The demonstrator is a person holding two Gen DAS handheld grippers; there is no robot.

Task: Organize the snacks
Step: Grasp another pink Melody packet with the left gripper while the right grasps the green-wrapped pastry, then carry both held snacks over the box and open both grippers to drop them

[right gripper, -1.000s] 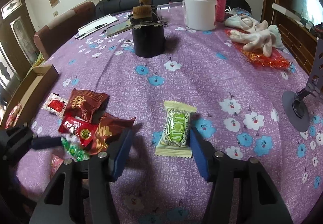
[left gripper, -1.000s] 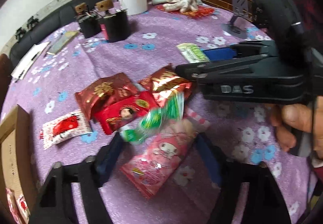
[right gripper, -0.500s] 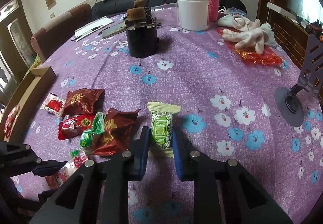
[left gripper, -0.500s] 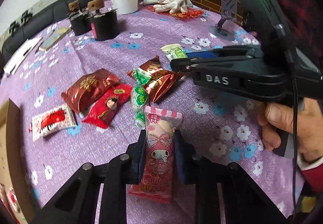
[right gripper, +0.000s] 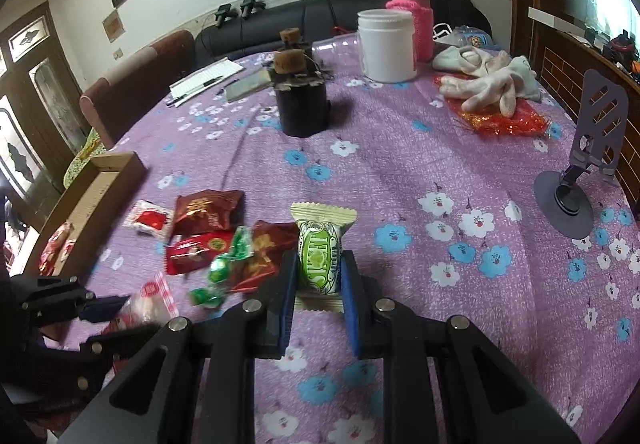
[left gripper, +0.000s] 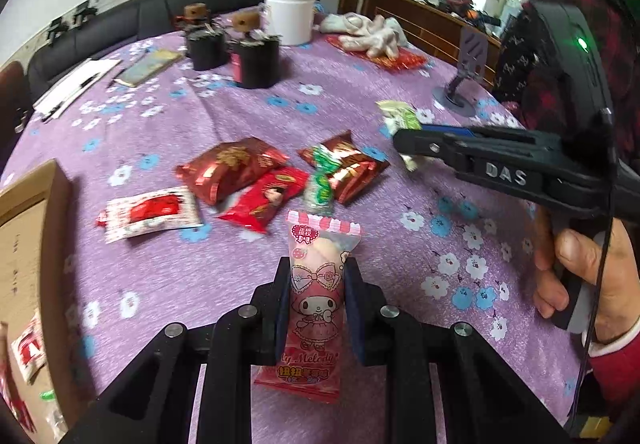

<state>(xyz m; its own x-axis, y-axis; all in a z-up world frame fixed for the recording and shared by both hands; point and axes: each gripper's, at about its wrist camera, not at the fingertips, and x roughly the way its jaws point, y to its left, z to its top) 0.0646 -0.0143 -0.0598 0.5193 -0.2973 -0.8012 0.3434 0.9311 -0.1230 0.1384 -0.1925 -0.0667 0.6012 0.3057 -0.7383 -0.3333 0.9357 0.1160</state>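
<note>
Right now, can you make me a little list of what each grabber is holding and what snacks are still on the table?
left gripper: shut on the pink snack packet
right gripper: shut on the green snack packet
loose snacks: two dark red packets, a bright red packet, a white and red packet, a green twisted candy
where they lie: in a cluster on the purple flowered tablecloth
cardboard box: at the table's left edge, some snacks already inside

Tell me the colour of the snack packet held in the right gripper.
Green and cream snack packet, clearest in the right wrist view.
</note>
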